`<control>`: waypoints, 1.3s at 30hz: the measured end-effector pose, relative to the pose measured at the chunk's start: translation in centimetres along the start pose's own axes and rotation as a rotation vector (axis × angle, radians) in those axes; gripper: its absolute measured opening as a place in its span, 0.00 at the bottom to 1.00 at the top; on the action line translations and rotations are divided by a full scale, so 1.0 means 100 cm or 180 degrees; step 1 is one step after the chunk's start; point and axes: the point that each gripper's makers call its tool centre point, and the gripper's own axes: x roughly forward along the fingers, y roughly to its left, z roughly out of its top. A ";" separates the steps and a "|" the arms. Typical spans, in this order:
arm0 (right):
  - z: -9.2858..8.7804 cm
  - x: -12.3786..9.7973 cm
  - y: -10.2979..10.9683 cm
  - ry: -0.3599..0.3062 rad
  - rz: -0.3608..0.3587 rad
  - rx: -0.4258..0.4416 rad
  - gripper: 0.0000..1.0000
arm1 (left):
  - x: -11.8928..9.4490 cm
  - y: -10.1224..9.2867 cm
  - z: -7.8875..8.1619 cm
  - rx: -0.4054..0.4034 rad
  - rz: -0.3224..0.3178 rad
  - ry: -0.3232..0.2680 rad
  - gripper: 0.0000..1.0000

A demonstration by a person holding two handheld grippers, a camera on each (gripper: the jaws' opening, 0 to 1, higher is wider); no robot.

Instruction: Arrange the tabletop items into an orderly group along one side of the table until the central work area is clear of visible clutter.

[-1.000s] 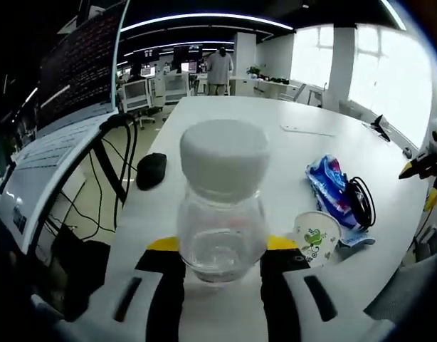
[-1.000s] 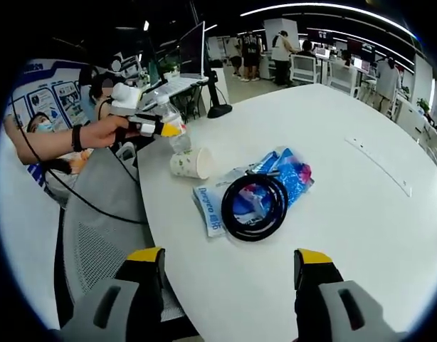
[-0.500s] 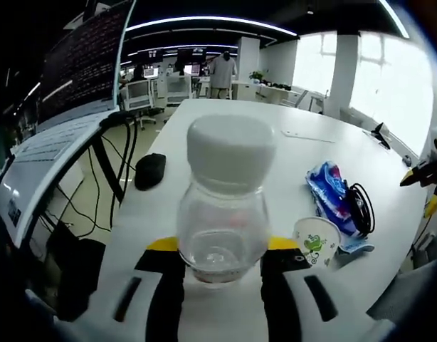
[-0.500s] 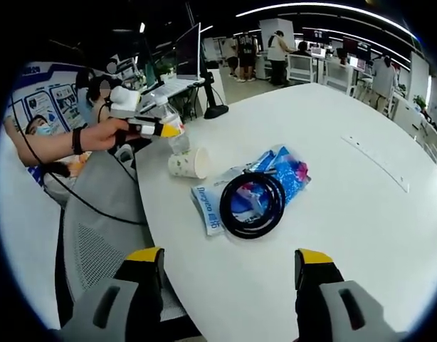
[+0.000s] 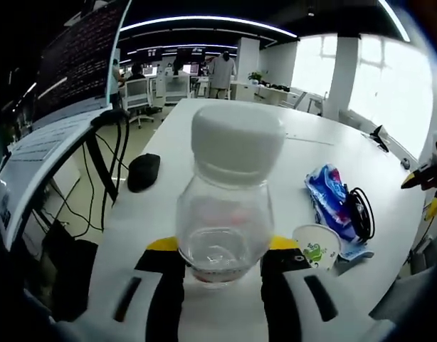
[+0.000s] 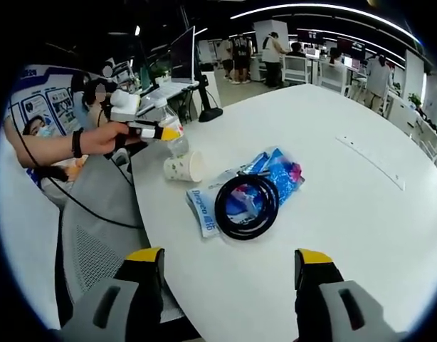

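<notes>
**Left gripper clamped on jar at table edge; right gripper open over bare table**

Left gripper view, near to far: the left gripper (image 5: 220, 258) has its jaws closed against the base of a clear jar (image 5: 223, 226) with a white lid (image 5: 237, 140). The jar stands upright at the near edge of the white table (image 5: 204, 128). Just right of it lies a paper cup (image 5: 316, 246) on its side. Beyond the cup is a blue packet (image 5: 329, 194) with a black cable coil (image 5: 359, 210) resting on it. A black mouse (image 5: 142, 171) sits farther off to the left, well apart from the rest. The right gripper's yellow tip (image 5: 420, 177) shows at the right border.

Right gripper view, near to far: the right gripper (image 6: 229, 274) has its jaws spread wide with nothing between them, over bare table (image 6: 361, 214). Ahead lies the cable coil (image 6: 246, 206) on the packet (image 6: 274, 174). Next comes the cup (image 6: 183, 167), tipped over. Beyond it, a hand (image 6: 108, 137) holds the left gripper (image 6: 165, 132) around the jar (image 6: 176, 140) at the table's edge.
</notes>
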 end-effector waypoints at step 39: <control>-0.003 -0.003 -0.005 -0.0001 -0.0077 0.0125 0.77 | 0.051 -0.009 0.032 -0.0062 -0.0072 0.0034 0.42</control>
